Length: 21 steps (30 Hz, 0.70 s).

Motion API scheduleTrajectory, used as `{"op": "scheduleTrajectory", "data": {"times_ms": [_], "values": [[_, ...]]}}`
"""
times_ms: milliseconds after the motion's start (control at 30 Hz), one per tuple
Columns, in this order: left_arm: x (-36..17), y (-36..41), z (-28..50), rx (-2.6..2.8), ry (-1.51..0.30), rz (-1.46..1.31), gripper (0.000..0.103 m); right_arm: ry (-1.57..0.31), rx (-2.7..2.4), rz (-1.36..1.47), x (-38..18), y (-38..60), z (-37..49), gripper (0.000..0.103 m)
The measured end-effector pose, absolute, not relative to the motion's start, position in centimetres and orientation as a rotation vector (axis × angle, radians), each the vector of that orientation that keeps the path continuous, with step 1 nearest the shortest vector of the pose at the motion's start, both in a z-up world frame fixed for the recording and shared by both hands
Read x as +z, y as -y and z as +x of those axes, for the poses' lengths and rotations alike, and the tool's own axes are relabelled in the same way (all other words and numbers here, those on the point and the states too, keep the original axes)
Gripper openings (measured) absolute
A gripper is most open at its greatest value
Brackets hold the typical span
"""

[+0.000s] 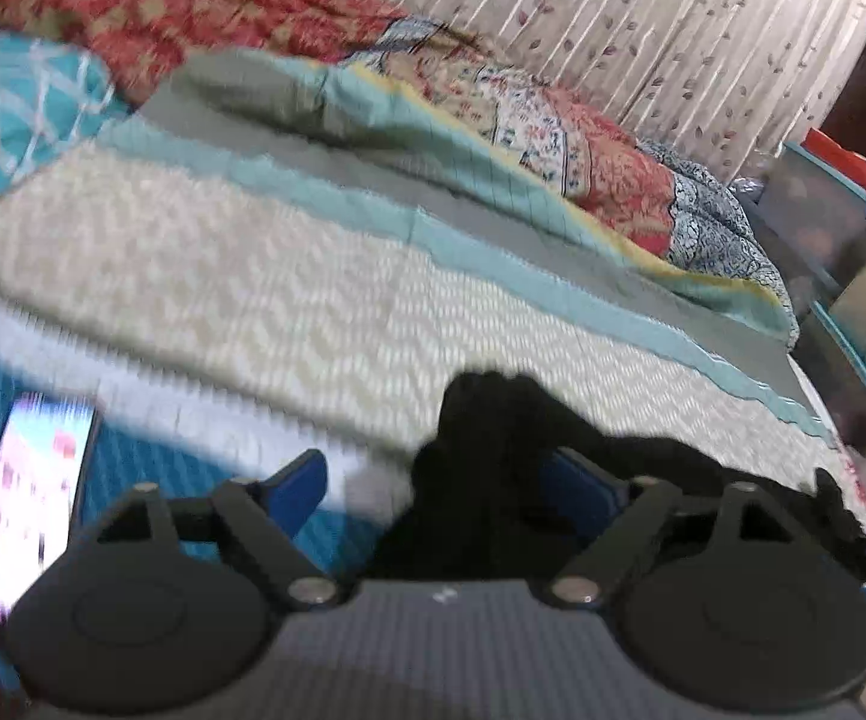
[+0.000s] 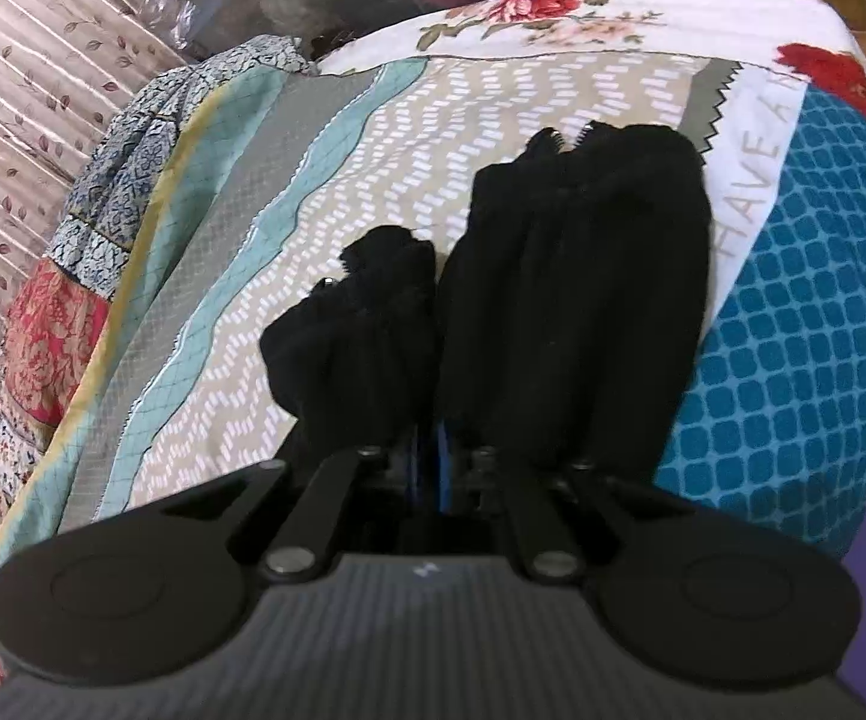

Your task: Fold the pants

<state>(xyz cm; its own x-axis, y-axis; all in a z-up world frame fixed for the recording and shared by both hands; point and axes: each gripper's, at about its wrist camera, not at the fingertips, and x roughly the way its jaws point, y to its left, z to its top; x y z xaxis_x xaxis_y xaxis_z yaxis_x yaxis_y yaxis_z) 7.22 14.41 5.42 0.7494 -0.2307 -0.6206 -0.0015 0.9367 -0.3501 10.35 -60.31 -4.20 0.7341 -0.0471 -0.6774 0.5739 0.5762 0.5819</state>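
The black pants lie bunched on the patterned bedspread, with a zipper showing at their far end. My right gripper is shut on the near edge of the pants; its blue pads are pressed together on the cloth. In the left wrist view a bunch of the black pants sits between the blue fingers of my left gripper. The jaws stand wide apart and the cloth lies against the right finger.
A lit phone lies on the blue part of the bedspread at the left. A rumpled floral quilt is piled along the far side by the curtain. Plastic storage boxes stand beyond the bed's end.
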Motion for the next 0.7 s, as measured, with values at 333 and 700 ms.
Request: {"op": "scheduleTrajectory", "data": {"times_ms": [333,700], "values": [[3.7,-11.7,19.3,-0.295,-0.846,-0.221,0.033,-0.601,-0.402,0.613,1.0,60.4,11.0,0.043],[5.9,-13.0,16.0,-0.229,-0.731,-0.290,0.012,-0.866,-0.319,0.104,-2.6,53.1,22.0,0.031]]}}
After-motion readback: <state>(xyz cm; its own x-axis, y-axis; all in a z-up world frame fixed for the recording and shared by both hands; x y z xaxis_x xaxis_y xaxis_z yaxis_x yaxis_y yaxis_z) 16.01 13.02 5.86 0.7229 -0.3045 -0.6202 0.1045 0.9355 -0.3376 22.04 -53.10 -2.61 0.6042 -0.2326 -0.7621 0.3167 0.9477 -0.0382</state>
